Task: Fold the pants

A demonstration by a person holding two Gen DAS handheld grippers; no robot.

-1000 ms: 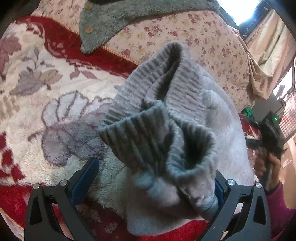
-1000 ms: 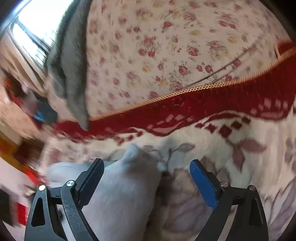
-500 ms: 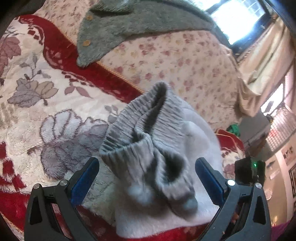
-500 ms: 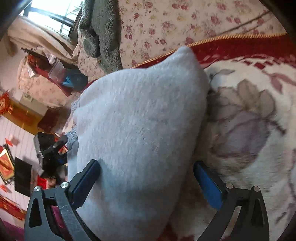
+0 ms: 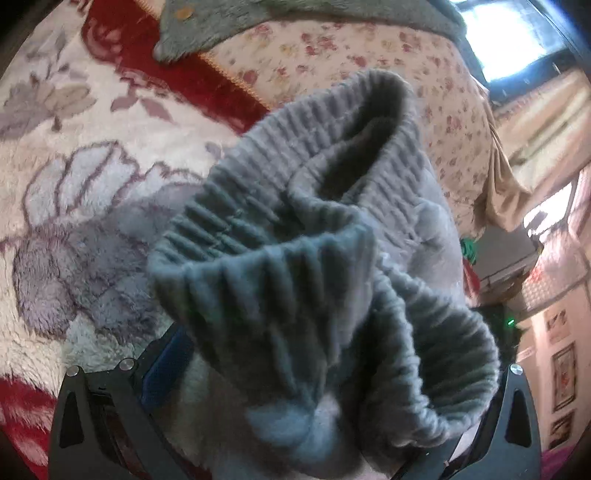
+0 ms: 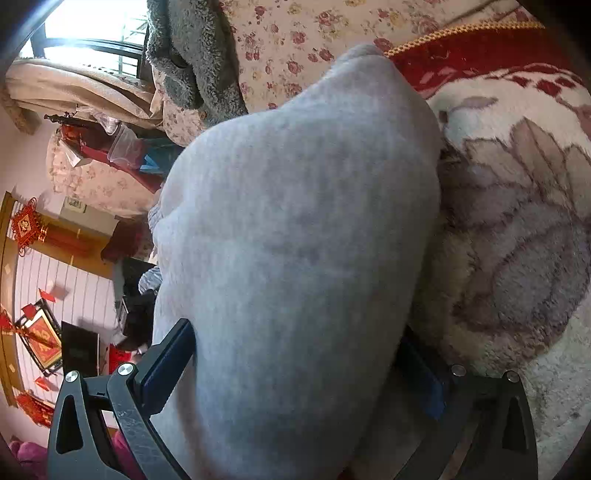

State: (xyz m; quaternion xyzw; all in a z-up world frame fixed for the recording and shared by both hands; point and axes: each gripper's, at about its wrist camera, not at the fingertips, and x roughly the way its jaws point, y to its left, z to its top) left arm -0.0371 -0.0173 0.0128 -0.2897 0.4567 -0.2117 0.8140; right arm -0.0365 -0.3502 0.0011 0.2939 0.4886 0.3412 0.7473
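The light grey fleece pants [image 5: 303,258] fill the left wrist view, ribbed waistband bunched up and gaping toward the camera. My left gripper [image 5: 306,424] has its jaws wide apart with the waistband fabric lying between them; its right finger is mostly hidden by cloth. In the right wrist view the smooth grey body of the pants [image 6: 295,240] bulges between the fingers of my right gripper [image 6: 295,369]. Its jaws also stand wide, with the folded bundle pressed between the blue pads.
The pants lie on a plush cream and red floral blanket [image 5: 74,221], which also shows in the right wrist view [image 6: 517,240]. A rose-print cover [image 5: 351,55] rises behind, with a grey fuzzy garment [image 5: 229,22] draped on it. A window [image 6: 92,29] and room clutter lie beyond.
Both grippers have pushed in closer. The waistband now fills the left view and hides the right finger. The pants bundle fills more of the right view, between its pads.
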